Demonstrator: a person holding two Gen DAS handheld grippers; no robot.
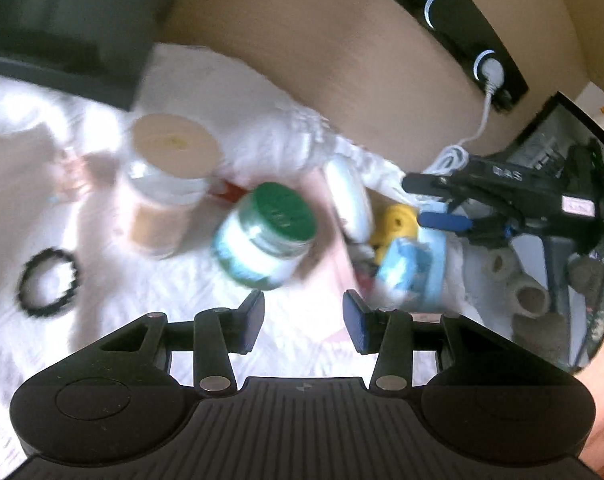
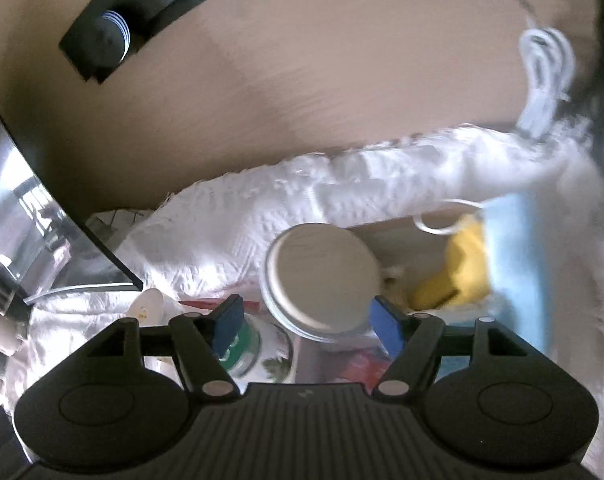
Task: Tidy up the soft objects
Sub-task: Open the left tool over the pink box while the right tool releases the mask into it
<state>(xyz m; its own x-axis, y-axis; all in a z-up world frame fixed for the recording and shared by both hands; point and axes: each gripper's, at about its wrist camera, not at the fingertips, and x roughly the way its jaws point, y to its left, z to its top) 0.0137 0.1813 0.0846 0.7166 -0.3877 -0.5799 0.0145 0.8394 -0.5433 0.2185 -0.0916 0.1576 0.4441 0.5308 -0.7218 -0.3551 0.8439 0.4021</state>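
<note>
The soft things lay bunched by the right edge of the white cloth (image 1: 102, 264): a yellow yarn ball (image 1: 397, 220), a pale blue mask (image 2: 517, 248) with its white ear loop (image 2: 441, 226), and a blue-and-white packet (image 1: 401, 268) I could not make out. I judged the yarn light and springy, best pinched across its middle so the strands would not pull loose. The mask looked limp and thin, so a fold near its edge seemed the safest hold; the loop alone would likely slip.

My right tool (image 2: 307, 320) stood wide with nothing between its pads, just over a white-lidded jar (image 2: 321, 276) beside the yarn. My left tool (image 1: 303, 320) was also open and empty, nearer my side of the cloth.

Hard things crowded the pile: a green-lidded jar (image 1: 270, 236), a tan-lidded jar (image 1: 170, 176). A black hair tie (image 1: 48, 282) lay well apart toward the left edge, small and stretchy.
</note>
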